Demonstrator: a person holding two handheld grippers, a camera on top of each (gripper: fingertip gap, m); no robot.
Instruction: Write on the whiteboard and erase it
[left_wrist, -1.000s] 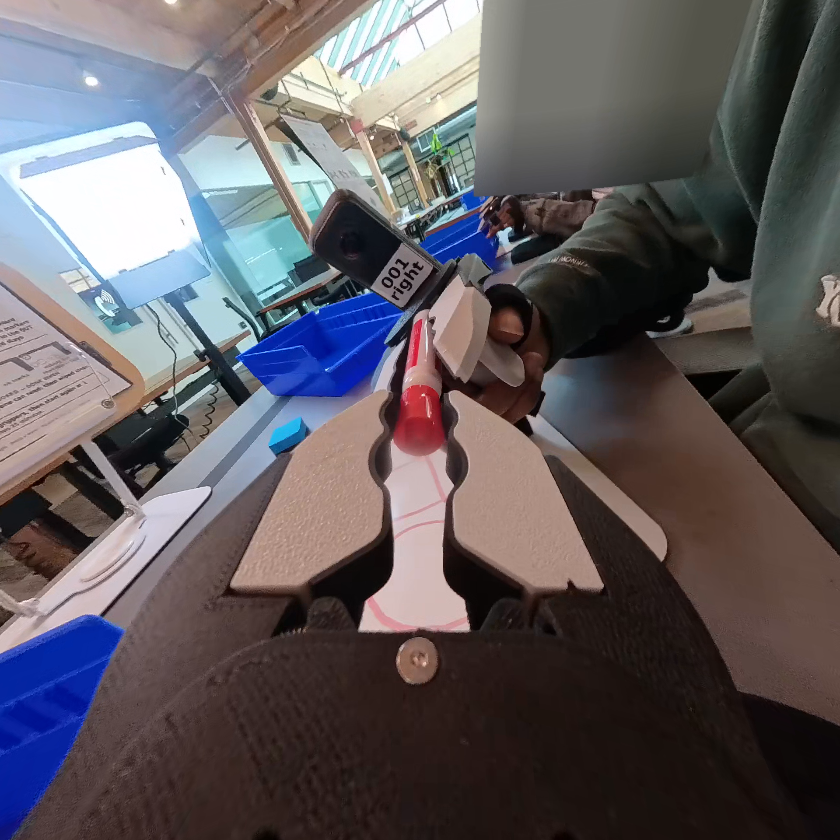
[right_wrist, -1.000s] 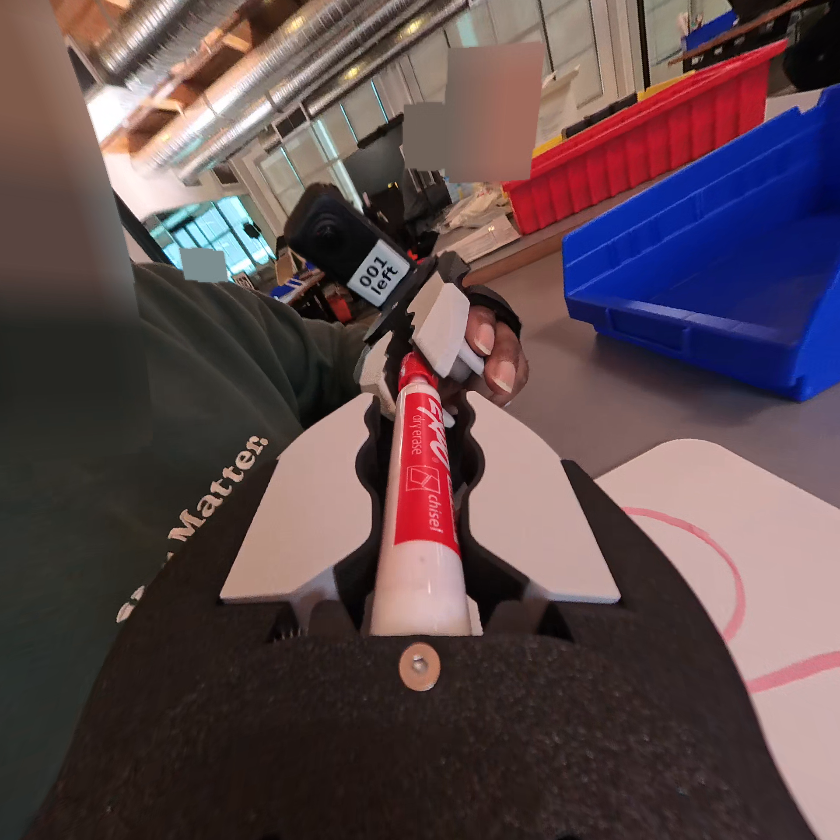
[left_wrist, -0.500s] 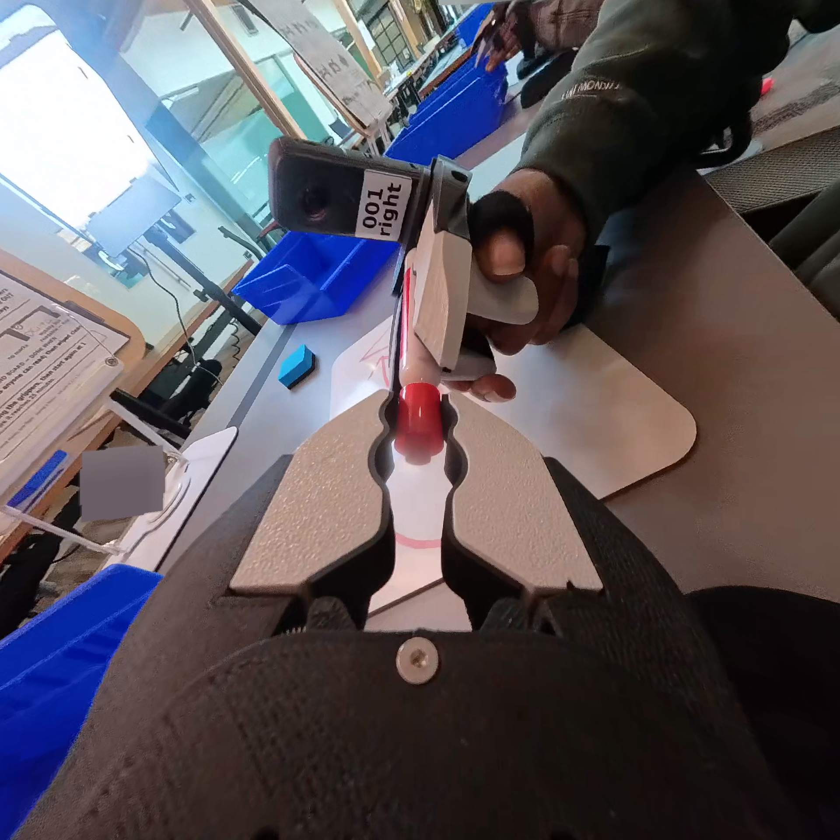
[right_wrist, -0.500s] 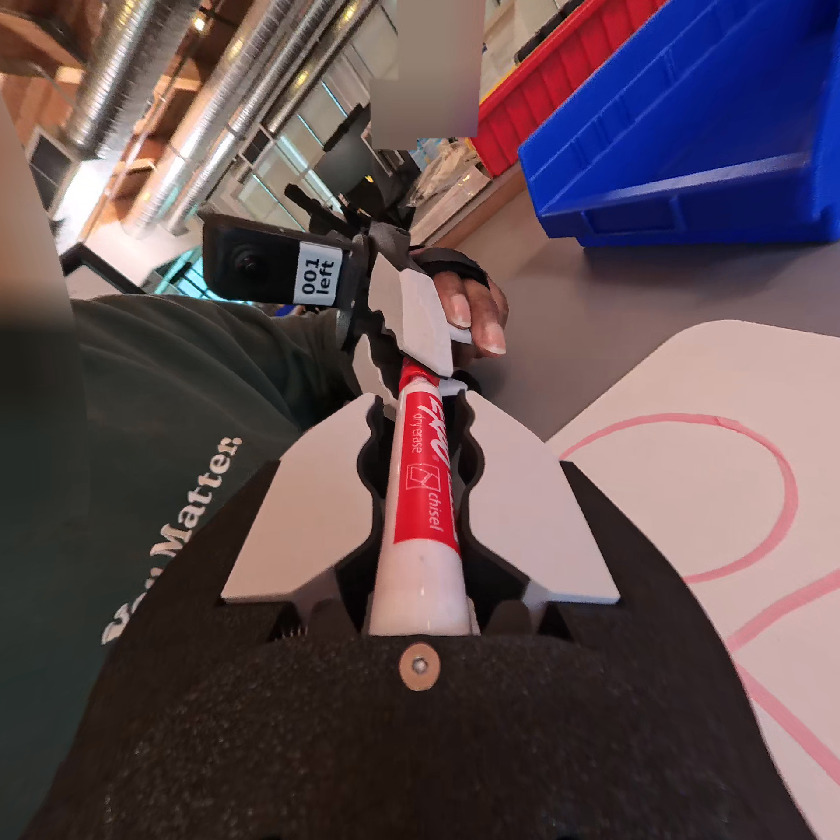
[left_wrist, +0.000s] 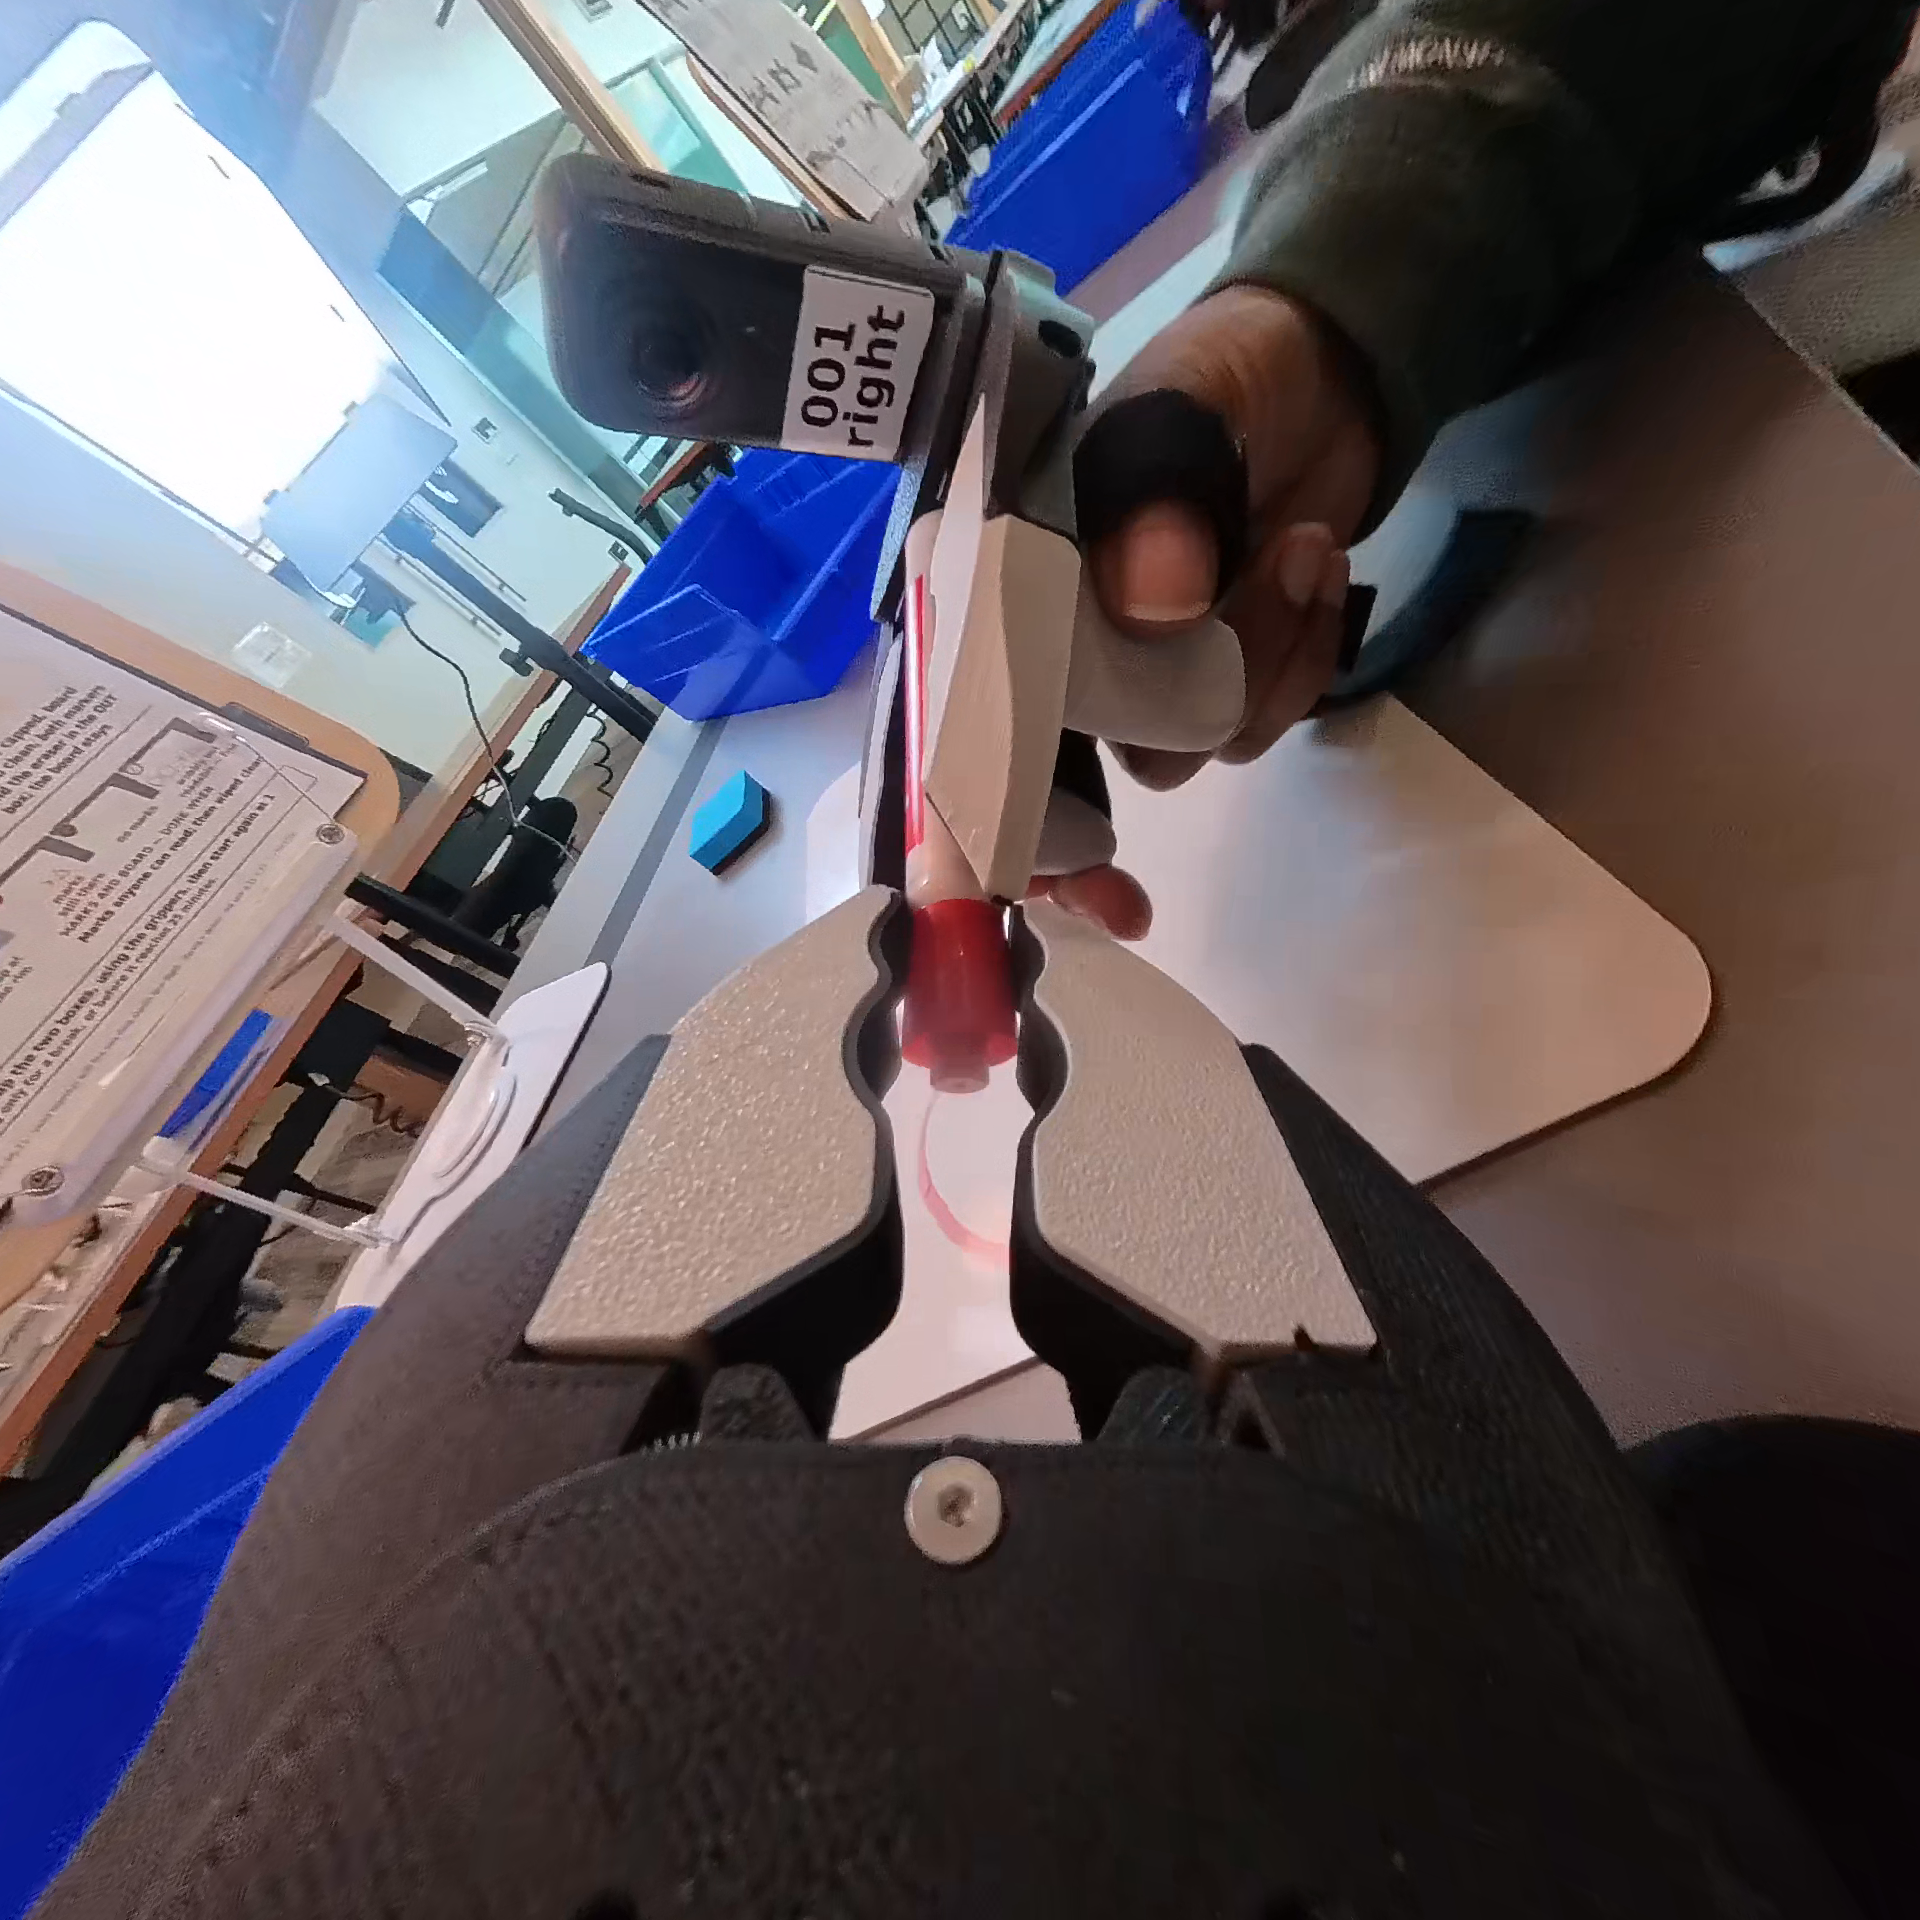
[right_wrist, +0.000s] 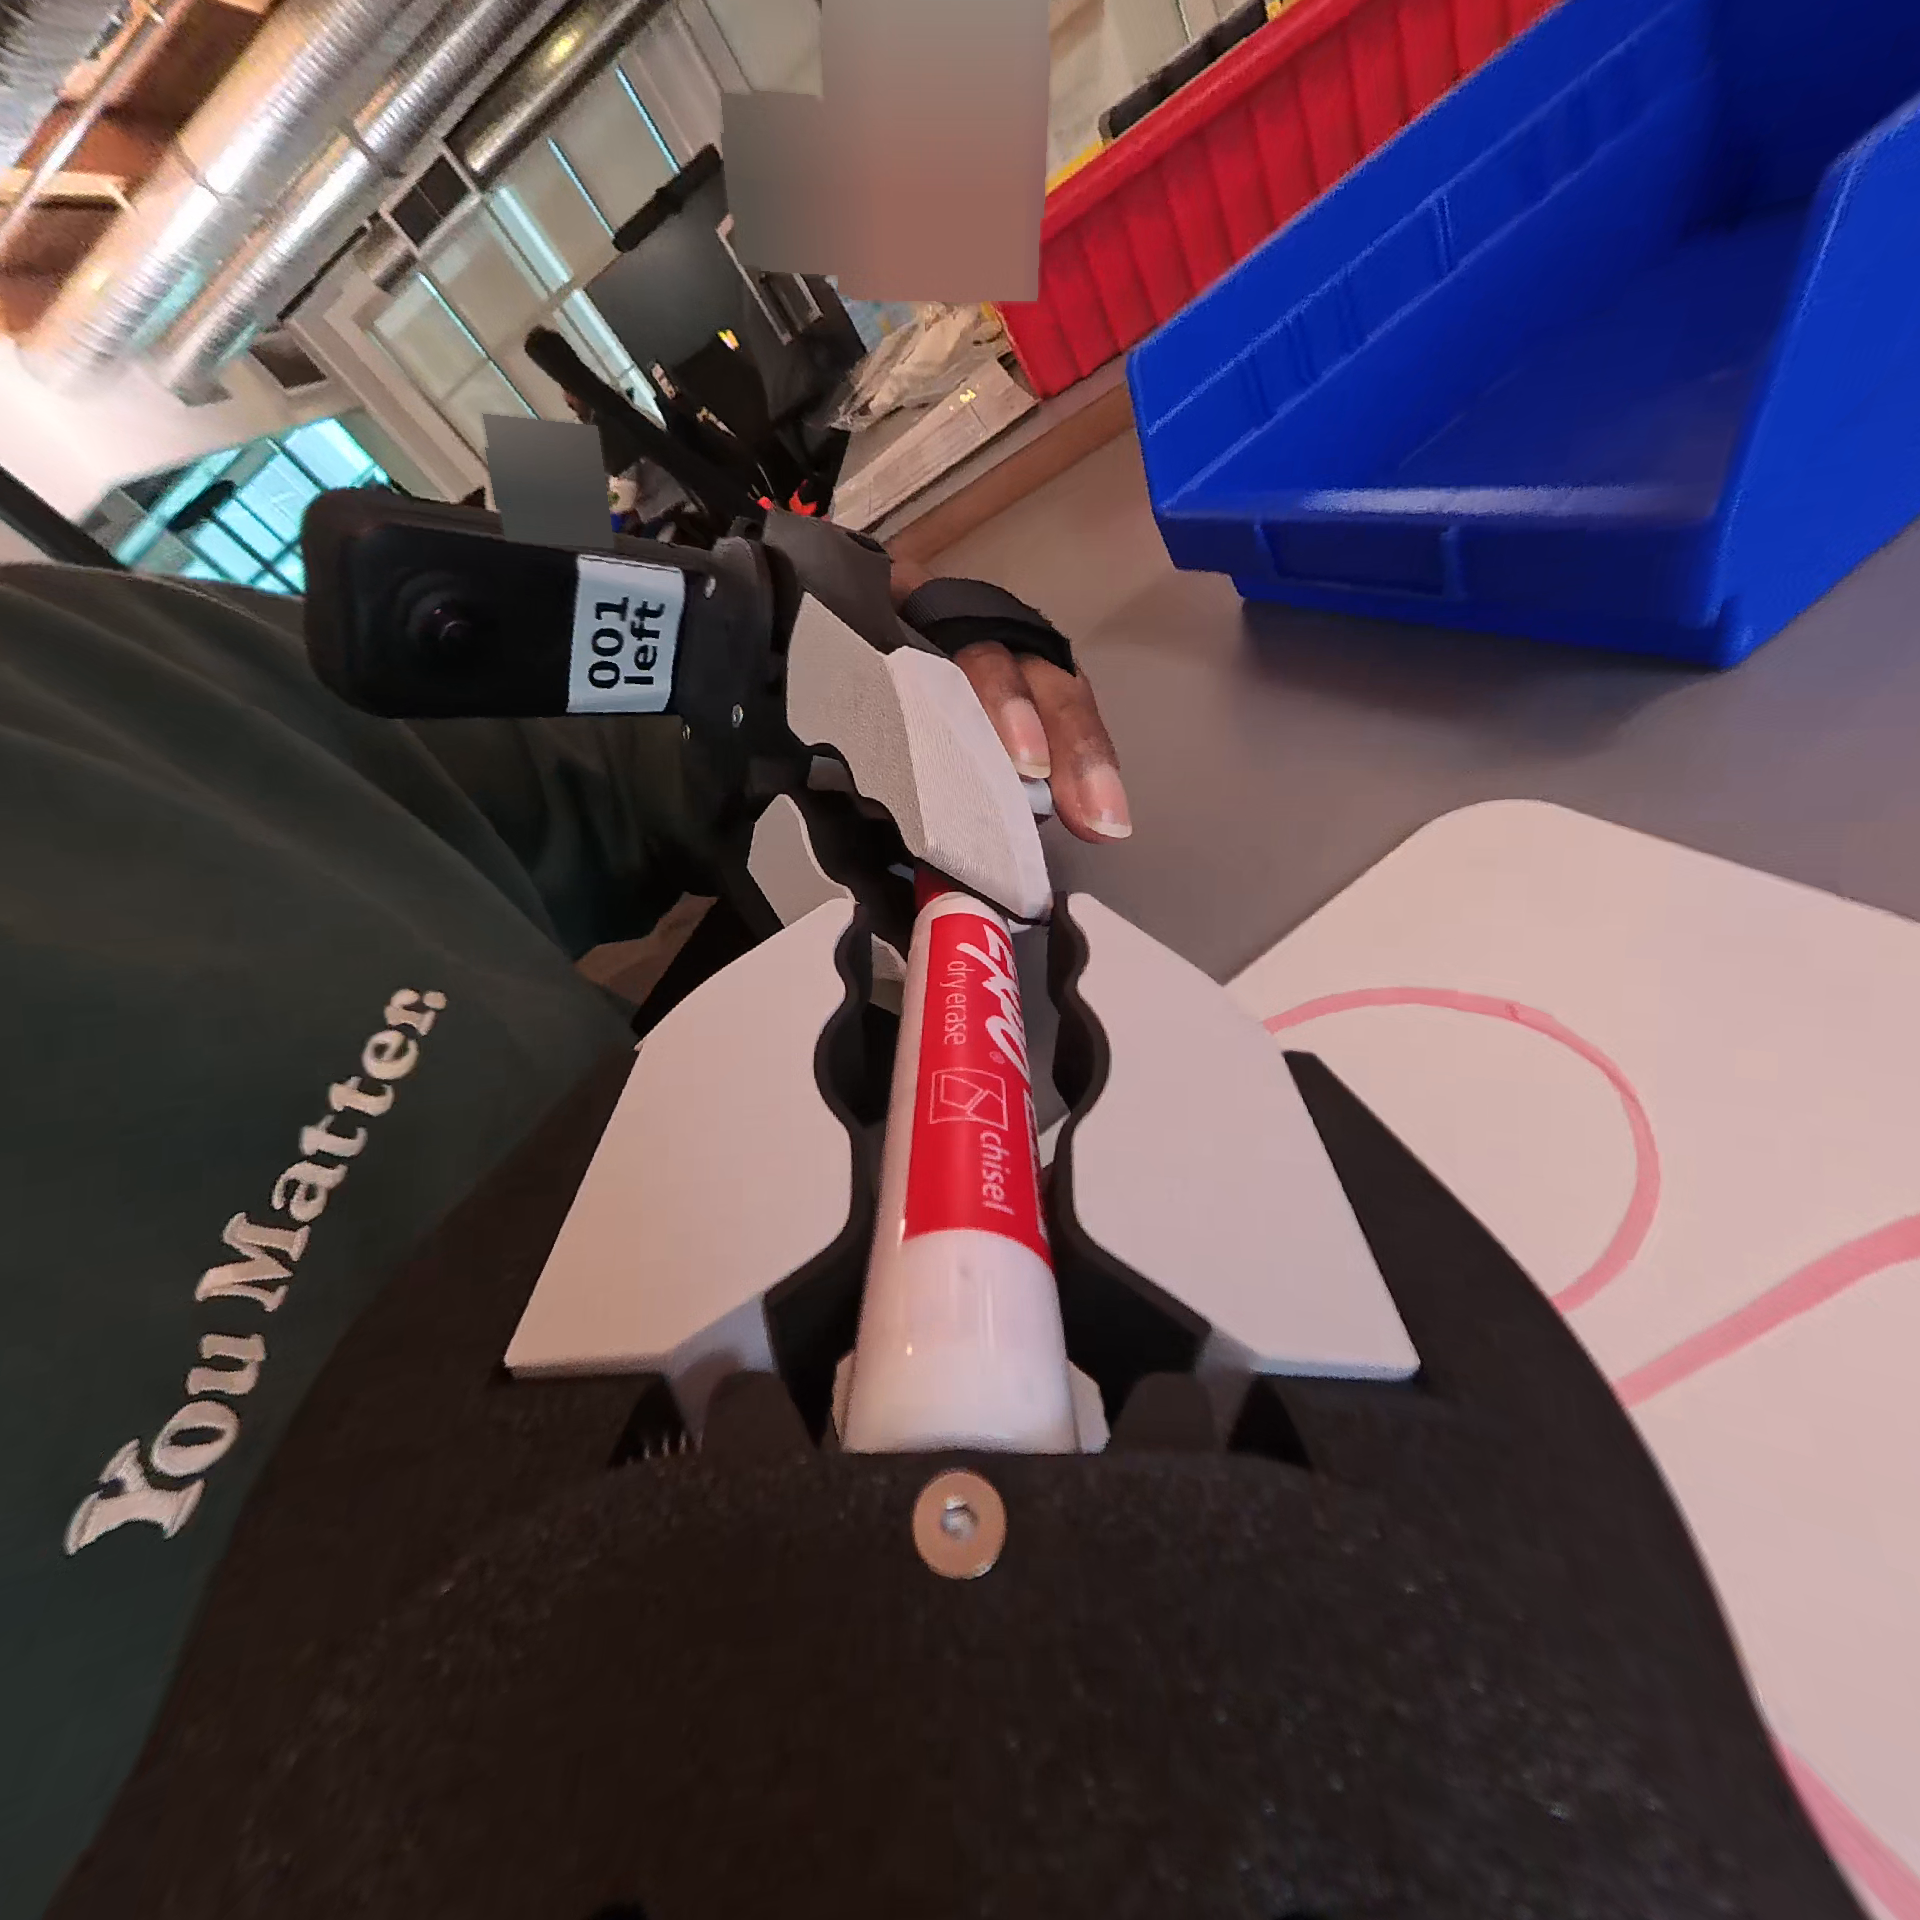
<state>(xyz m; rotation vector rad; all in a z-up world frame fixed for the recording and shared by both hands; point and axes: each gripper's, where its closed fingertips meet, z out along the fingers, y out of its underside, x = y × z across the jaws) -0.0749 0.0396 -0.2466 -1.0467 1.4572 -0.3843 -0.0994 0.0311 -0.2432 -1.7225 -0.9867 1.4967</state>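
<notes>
My right gripper (right_wrist: 956, 914) is shut on a red-and-white dry-erase marker (right_wrist: 971, 1164), whose barrel lies along the gap between its fingers. My left gripper (left_wrist: 956, 920) is shut on the marker's red cap (left_wrist: 956, 997), which sits on the marker's far end. The two grippers face each other tip to tip just above the white whiteboard (left_wrist: 1351, 935). The whiteboard (right_wrist: 1558, 935) carries pink curved lines (right_wrist: 1642, 1143). The other gripper shows in each view: the right one (left_wrist: 977, 748) and the left one (right_wrist: 935, 800). The marker's tip is hidden.
A small blue eraser (left_wrist: 730, 821) lies on the grey table beyond the board. Blue bins (left_wrist: 758, 613) (right_wrist: 1558, 416) stand near the board, with a red bin (right_wrist: 1247, 197) behind. A clipboard on a clear stand (left_wrist: 156, 883) is at the left. A person's green sleeve (right_wrist: 260, 1039) is close. Less than 4 cm separates the two grippers' tips.
Both grippers have tilted and dropped lower over the whiteboard. They keep their hold on the marker and its cap, with the fingertips a little closer together.
</notes>
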